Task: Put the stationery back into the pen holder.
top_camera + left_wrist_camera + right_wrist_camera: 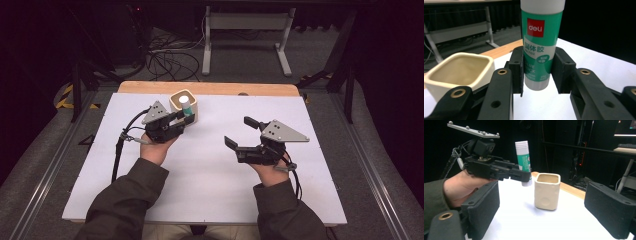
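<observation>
The left tool [537, 72] pinches a green glue stick [540, 42] upright, lifted just beside a cream cup [459, 71] on the white surface [210, 165]. The right tool [240, 135] waits spread open. Placing the stick in the cup seems left.
</observation>
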Demonstrator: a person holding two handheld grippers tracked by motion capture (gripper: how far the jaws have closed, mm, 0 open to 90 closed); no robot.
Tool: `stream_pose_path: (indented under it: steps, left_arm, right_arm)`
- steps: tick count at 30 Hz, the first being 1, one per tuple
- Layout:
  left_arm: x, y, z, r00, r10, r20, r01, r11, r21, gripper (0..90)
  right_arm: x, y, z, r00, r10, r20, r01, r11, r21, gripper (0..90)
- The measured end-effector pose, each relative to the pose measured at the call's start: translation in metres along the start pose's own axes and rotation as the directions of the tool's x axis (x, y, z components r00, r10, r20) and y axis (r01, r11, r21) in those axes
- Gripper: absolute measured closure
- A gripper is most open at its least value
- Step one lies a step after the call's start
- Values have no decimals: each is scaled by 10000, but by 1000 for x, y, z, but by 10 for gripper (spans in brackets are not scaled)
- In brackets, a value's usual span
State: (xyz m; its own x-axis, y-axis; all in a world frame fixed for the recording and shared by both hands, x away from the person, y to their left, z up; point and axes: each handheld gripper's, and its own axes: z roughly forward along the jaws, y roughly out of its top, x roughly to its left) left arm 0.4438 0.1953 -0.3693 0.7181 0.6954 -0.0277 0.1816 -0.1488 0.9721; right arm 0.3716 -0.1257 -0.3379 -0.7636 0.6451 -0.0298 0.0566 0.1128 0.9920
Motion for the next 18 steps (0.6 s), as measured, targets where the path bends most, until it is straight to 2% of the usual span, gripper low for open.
stream_pose_path:
  steps: [7, 15, 18]
  left_arm:
    - [16, 0, 8, 9988, -270, -411, 265, 9996, -124, 657]
    - [34, 1, 16, 9948, -332, -958, 335, 9994, 13, 657]
    - [38, 1, 19, 9932, -472, -1068, 475, 9989, 0, 657]
  right_arm:
    - [-4, 0, -3, 9999, 10, 114, -9, 10000, -13, 133]
    - [-10, -1, -11, 9997, 52, 239, -51, 10000, -34, 124]
    - [-11, -1, -13, 9996, 150, 227, -148, 9999, -77, 121]
